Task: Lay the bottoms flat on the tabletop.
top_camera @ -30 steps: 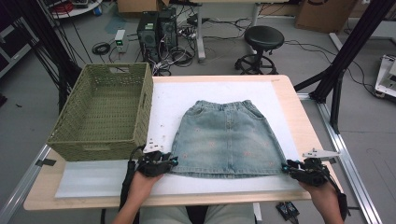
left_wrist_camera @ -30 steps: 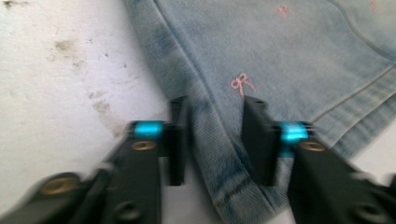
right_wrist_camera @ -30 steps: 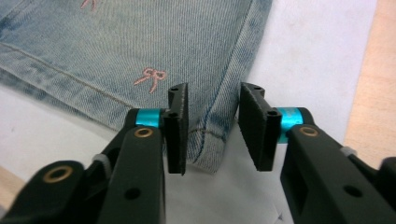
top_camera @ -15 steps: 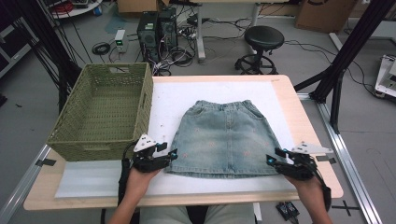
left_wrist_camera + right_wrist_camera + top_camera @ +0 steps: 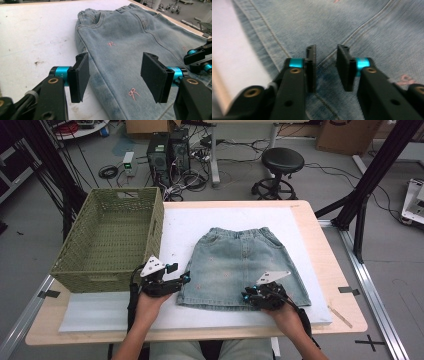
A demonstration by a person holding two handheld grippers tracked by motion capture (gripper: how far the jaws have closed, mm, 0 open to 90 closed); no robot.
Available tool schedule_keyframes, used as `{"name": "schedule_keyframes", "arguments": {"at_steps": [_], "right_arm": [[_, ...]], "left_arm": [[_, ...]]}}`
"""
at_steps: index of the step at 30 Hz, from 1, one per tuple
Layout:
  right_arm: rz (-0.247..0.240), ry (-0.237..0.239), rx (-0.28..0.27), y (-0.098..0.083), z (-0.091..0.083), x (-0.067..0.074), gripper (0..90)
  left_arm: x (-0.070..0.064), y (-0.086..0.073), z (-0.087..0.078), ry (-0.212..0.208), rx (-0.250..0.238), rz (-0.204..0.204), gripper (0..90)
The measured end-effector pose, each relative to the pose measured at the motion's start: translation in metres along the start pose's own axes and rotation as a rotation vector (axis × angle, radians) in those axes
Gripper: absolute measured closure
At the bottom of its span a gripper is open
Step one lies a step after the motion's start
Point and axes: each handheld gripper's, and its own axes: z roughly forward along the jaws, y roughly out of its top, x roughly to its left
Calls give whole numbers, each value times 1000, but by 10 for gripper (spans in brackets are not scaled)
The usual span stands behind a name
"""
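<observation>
Denim skirt [image 5: 242,267], pale blue and faded, is laid flat on the white mat [image 5: 180,227] that covers the wooden table [image 5: 320,235], with its gathered elastic waistband turned away from the person and its flared hem nearest them. The twill weave is crossed by raised stitched seams, curved pocket openings are sewn below the waistband, and small pink bows are embroidered on the cloth. A green woven basket [image 5: 111,240], rectangular with handle cut-outs in its walls, is set at the left of the mat, just beside the skirt.

The left gripper [image 5: 113,75] is held at the skirt's lower left corner, over the side seam. Its flat black rectangular pads [image 5: 81,75] are set well apart and have just been opening; the denim edge is seen below the gap, but no cloth is pinched. Blue metal collars are fitted behind the pads.

The right gripper [image 5: 325,67] is held over the hem toward the skirt's lower right, above a diagonal seam. Its jaws have just been closing and are drawn close, with a narrow gap left between them; no fold of cloth is caught there.
</observation>
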Motion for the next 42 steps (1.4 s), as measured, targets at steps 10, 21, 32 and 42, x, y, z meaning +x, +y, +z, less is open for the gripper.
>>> {"name": "schedule_keyframes", "arguments": {"at_steps": [10, 21, 32, 42], "right_arm": [[-56, 90, 23, -6, -10, 11, 749], [-78, 64, 5, 18, 17, 23, 623], [-6, 3, -131, 53, 5, -14, 300], [161, -223, -67, 105, 46, -82, 429]], "left_arm": [[0, -4, -3, -5, 21, -8, 411], [2, -4, -5, -12, 23, -22, 411], [3, -5, -10, -39, 17, -7, 406], [0, -4, -6, -62, 20, 9, 393]]}}
